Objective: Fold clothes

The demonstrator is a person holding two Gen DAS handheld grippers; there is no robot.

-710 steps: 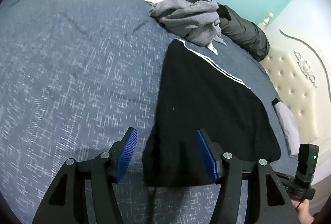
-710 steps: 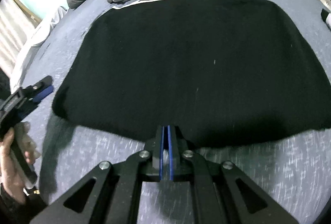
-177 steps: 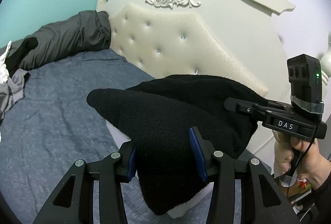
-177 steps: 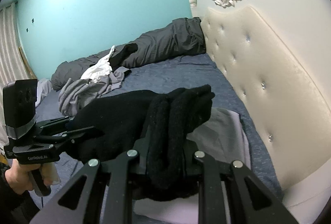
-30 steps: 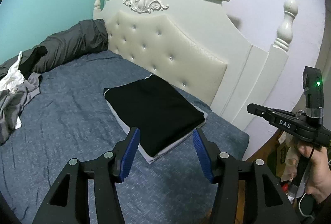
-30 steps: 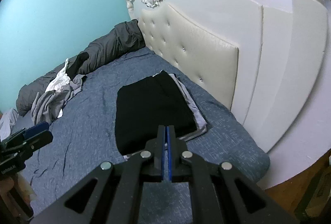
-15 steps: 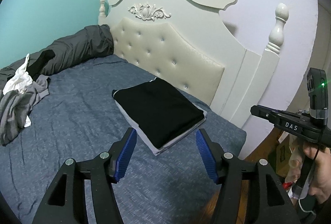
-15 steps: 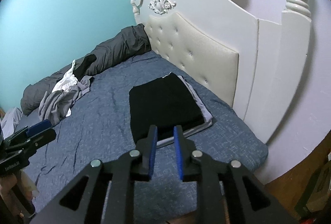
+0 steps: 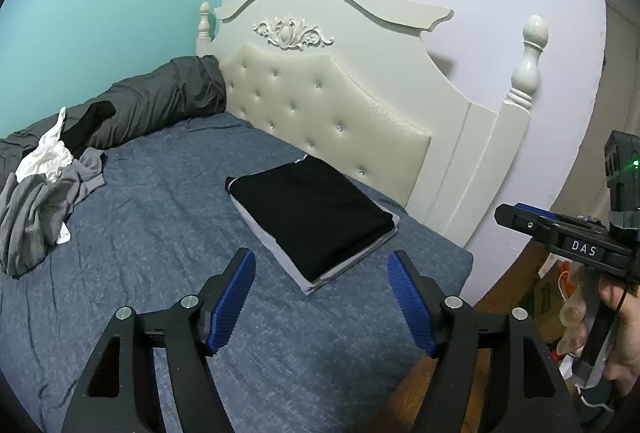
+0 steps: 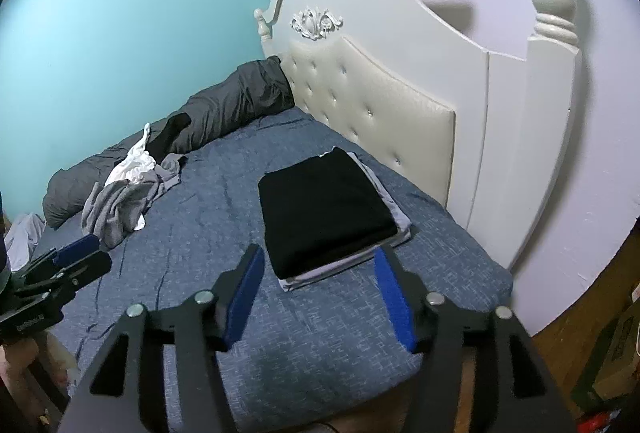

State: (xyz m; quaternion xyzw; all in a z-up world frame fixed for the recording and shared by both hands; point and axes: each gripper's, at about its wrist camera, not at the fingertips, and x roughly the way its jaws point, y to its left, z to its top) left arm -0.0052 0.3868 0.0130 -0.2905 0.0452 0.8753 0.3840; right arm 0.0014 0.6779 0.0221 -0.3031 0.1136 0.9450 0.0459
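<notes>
A folded black garment (image 9: 312,209) (image 10: 326,209) lies flat on top of a folded grey one (image 9: 352,265) (image 10: 400,223), stacked on the blue bed near the headboard. My left gripper (image 9: 322,261) is open and empty, held back above the bed short of the stack. My right gripper (image 10: 318,257) is also open and empty, hovering in front of the stack. In the left wrist view the right gripper's body (image 9: 560,233) shows at the right, held by a hand. A heap of unfolded grey and white clothes (image 9: 44,193) (image 10: 124,193) lies further down the bed.
A cream tufted headboard (image 9: 332,113) (image 10: 380,113) with a turned post stands behind the stack. A dark grey duvet roll (image 9: 152,105) (image 10: 224,109) runs along the teal wall. Wooden floor and boxes (image 10: 612,345) lie beyond the bed's right edge.
Both grippers have drawn back from the stack. The right gripper, shut a second ago, has opened wide. The black garment, carried earlier, rests on the grey one.
</notes>
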